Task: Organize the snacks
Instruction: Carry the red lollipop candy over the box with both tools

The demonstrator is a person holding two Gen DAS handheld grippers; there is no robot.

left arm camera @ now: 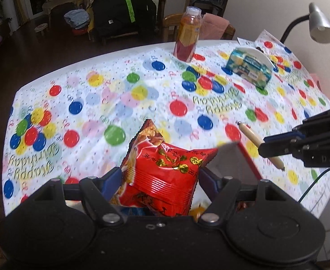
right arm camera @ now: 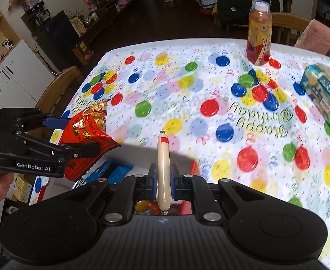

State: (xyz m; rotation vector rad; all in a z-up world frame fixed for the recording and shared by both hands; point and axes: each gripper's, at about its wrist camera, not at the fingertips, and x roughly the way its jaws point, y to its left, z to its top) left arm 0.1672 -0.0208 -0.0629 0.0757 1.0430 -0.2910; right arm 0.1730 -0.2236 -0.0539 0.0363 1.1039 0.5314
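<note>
left wrist view: a table (left arm camera: 142,51) covered by a white cloth printed with coloured balloons and "happy birthday" lettering fills the frame, with a chair and dark bags behind it. near the lower edge stands a container with a grey wall and red rim (left arm camera: 243,155); in the right wrist view a blue packet (right arm camera: 117,172) lies inside it. the left gripper (left arm camera: 159,177) is clamped on a red snack bag (left arm camera: 165,171) printed with gold characters, its blue pads pressed into both sides of the bag, which is held off the cloth above the near corner of the container. toward the far right of the table a teal tissue pack (left arm camera: 249,67) lies against a white holder, and an upright bottle of orange drink (left arm camera: 187,36) with a white cap stands at the far edge; a grey desk lamp (left arm camera: 320,23) leans in from the right. the right gripper (right arm camera: 163,177), narrowed around a pale sausage stick (right arm camera: 163,168) with a red band near its far tip, holds it pointing forward over the container's rim. a person's fingers (right arm camera: 1,183) show beneath the left gripper.
</note>
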